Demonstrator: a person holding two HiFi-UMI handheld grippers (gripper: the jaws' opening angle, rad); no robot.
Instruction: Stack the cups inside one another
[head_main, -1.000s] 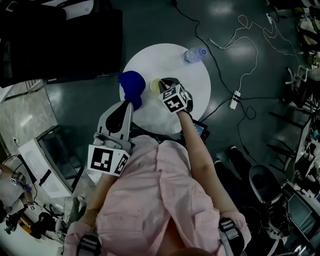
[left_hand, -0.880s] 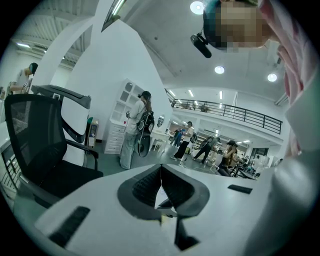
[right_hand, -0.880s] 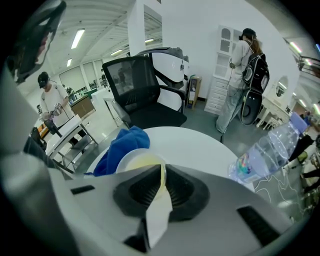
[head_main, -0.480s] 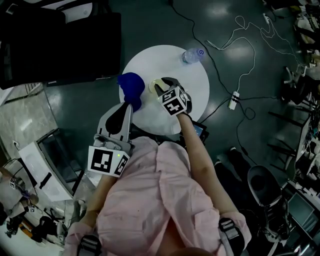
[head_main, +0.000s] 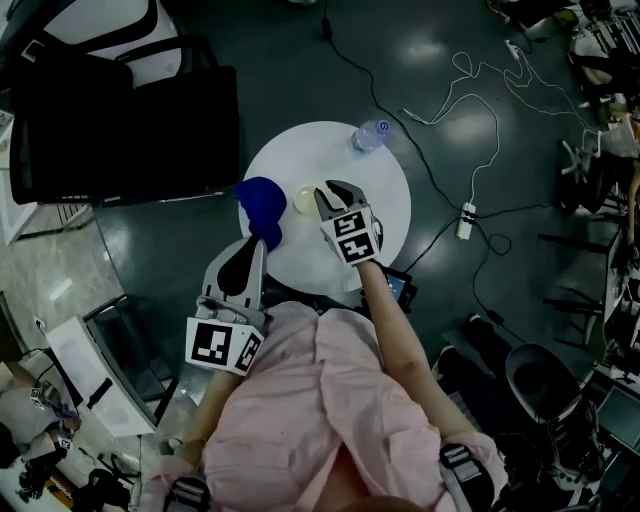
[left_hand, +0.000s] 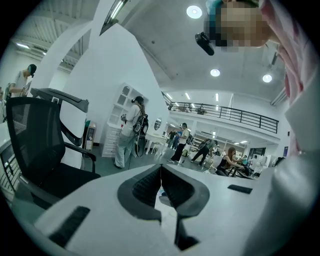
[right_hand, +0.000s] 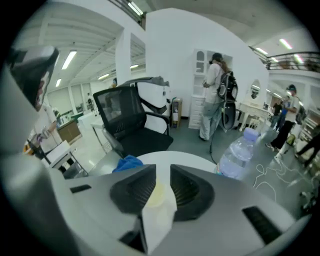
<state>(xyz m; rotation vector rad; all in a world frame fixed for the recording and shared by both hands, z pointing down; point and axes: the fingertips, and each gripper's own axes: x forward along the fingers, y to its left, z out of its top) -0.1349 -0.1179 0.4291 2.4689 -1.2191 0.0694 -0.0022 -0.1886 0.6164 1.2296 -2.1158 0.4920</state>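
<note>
Head view | right gripper still clenched on cream cup, worktop centre | blue cup at 9 o'clock, unmoved | left gripper closed, empty | stacking pending

The head view is dim and bluish; the round white table is brightest, with glare spots on the glossy floor beyond it. Both gripper views are bright under ceiling lamps, bowed at the edges, soft up close.

Water bottle on round white table, black chair beside it
</note>
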